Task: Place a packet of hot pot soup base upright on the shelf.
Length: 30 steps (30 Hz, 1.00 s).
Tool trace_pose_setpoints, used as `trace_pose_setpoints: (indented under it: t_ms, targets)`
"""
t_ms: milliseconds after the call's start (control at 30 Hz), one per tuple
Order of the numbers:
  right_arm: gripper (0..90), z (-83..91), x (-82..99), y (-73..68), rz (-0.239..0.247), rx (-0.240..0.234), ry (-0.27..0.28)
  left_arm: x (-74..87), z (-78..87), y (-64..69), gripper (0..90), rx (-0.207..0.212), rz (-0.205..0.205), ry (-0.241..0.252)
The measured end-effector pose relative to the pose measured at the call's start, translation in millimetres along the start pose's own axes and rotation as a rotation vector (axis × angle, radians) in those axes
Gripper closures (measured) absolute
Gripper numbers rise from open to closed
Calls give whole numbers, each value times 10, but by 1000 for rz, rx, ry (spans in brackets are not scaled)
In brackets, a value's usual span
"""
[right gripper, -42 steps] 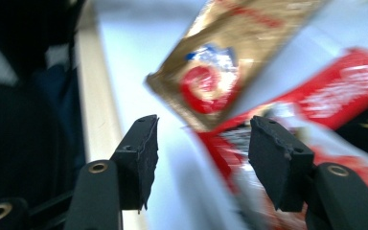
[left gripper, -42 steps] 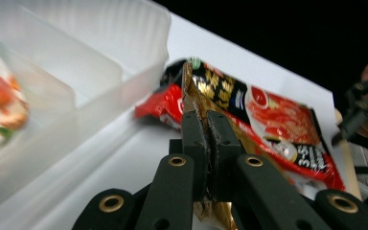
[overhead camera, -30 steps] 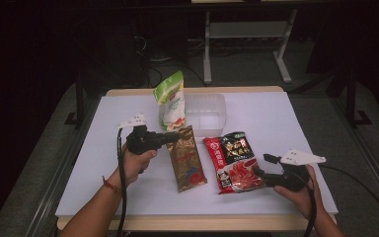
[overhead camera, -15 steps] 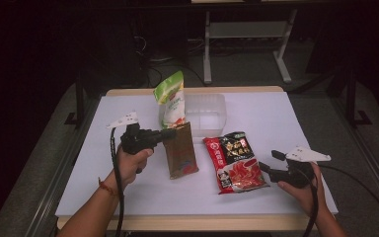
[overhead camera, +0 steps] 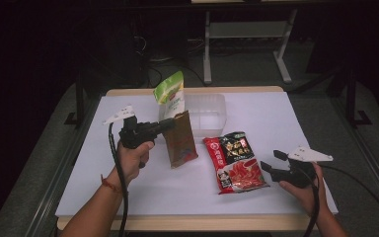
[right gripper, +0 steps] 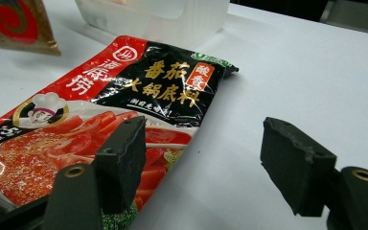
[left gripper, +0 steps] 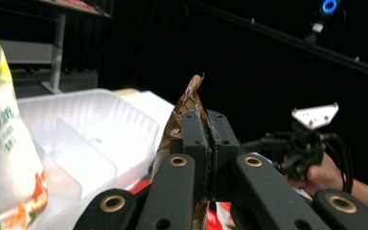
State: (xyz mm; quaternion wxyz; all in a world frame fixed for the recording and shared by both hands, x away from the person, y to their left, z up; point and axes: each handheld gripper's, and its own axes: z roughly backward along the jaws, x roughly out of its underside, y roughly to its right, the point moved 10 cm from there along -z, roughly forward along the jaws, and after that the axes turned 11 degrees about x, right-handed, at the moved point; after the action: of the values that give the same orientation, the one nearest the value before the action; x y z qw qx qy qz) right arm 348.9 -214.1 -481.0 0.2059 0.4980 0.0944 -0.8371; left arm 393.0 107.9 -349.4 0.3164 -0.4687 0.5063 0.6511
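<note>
On the white-covered desk [overhead camera: 296, 123], the left gripper [overhead camera: 164, 127] has its jaws pressed together on the upper edge of a flat brown foil packet [overhead camera: 181, 140], holding it upright with its lower end near the desktop, just in front of a clear plastic container [overhead camera: 209, 111] and beside a green and white pouch [overhead camera: 170, 94] leaning at that container's left end. To the right, the right gripper [overhead camera: 268, 167] sits low with its jaws spread and holding nothing, beside the near corner of a red and black sauce packet [overhead camera: 234, 160] lying flat on the desk
</note>
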Motion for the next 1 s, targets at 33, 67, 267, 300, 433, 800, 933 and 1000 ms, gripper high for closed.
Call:
trace_pose_setpoints:
  t_ms: [33,67,267,300,433,800,933,1000]
  targets:
    - [320,-1,4,1,1,0,-2,-18,-14,0,881,-5,-3,1]
    - [320,-2,7,1,0,0,-3,-72,-43,7,881,-8,-3,21]
    - [320,-14,12,-17,6,-6,-7,-214,-149,-9,881,-38,-22,28]
    - [320,-14,12,-17,6,-6,-7,-242,-165,-26,881,-48,-19,31]
    - [320,-29,38,-24,11,-11,-18,-383,-222,-134,880,-109,-2,69]
    - [325,-48,97,-53,23,-22,-46,-654,-422,-426,880,-282,-33,73]
    - [326,-52,113,-73,29,-30,-54,-694,-509,-520,881,-313,-31,61]
    - [326,-60,120,-78,28,-34,-55,-714,-578,-629,881,-356,-29,47]
